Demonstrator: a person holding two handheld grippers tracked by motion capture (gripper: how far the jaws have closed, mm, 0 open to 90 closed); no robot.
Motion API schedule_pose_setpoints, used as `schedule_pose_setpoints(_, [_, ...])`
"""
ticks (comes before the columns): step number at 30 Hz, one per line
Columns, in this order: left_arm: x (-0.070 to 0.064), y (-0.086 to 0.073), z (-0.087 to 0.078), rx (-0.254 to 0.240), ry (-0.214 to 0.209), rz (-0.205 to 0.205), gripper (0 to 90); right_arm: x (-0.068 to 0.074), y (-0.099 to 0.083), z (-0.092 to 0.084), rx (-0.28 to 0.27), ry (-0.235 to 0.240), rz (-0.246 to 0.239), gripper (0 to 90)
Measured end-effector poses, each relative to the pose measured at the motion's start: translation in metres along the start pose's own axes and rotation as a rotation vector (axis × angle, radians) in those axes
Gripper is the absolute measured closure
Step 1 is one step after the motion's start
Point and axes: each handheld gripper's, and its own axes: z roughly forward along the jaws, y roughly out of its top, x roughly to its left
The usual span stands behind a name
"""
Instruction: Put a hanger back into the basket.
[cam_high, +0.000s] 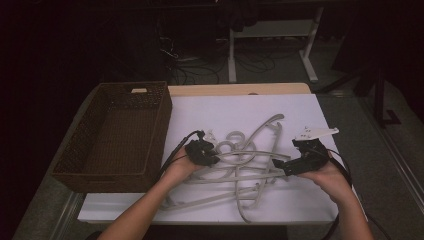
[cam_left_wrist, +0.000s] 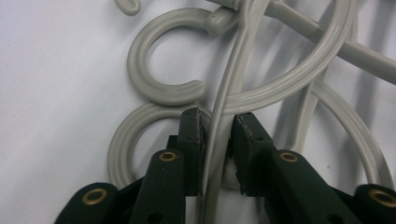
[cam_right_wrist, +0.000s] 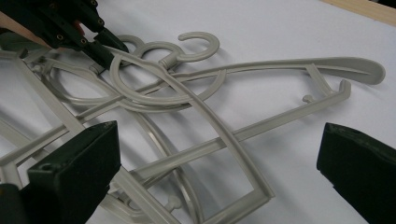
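High view is showing a tangle of grey plastic hangers (cam_high: 240, 165) lying on the white-covered worktop (cam_high: 300, 107), with a dark woven basket (cam_high: 117, 135) sitting just beside the pile at the worktop's left edge. The left hand-held gripper (cam_high: 212, 159) is reaching into the left part of the tangle, close to the hook ends, while the right hand-held gripper (cam_high: 280, 166) is hovering at the pile's right side.

Left gripper view is looking down on the left hand-held gripper (cam_left_wrist: 218, 135) with its jaws standing narrow around one thin hanger arm (cam_left_wrist: 229, 88); the arm is running up between the two pads, touching the left one, while a sliver of space is showing at the right one. Two curved hooks (cam_left_wrist: 140, 60) are lying just beyond the jaw tips.

Right gripper view is showing the right hand-held gripper (cam_right_wrist: 217, 154) with its jaws spread wide, nothing gripped, the hangers (cam_right_wrist: 224, 135) lying between and beyond them. The left hand-held gripper (cam_right_wrist: 105, 46) is appearing farther off, at the hooks.
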Motion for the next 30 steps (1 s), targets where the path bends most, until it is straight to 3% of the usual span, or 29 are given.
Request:
schedule_pose_setpoints(9, [-0.003, 0.004, -0.011, -0.016, 0.008, 0.052, 81.2, -0.002, 0.001, -0.007, -0.021, -0.005, 0.005, 0.0])
schedule_pose_setpoints(11, [0.0, 0.005, -0.017, -0.06, 0.015, -0.001, 81.6, -0.002, 0.002, -0.008, -0.023, -0.008, 0.004, 0.0])
schedule_pose_setpoints(13, [0.003, 0.006, -0.022, -0.063, -0.003, 0.006, 81.7, -0.002, 0.002, -0.01, -0.028, -0.011, 0.004, 0.0])
schedule_pose_setpoints(18, [0.006, 0.011, -0.037, -0.097, 0.027, -0.026, 81.9, -0.003, 0.002, -0.015, -0.044, -0.017, 0.013, 0.0])
schedule_pose_setpoints(24, [0.008, 0.023, -0.06, -0.12, 0.079, -0.073, 82.0, -0.004, 0.001, -0.021, -0.055, -0.021, 0.02, 0.0])
schedule_pose_setpoints(30, [0.013, 0.041, -0.088, -0.115, 0.134, -0.077, 82.0, -0.006, -0.001, -0.024, -0.072, -0.016, 0.026, 0.0])
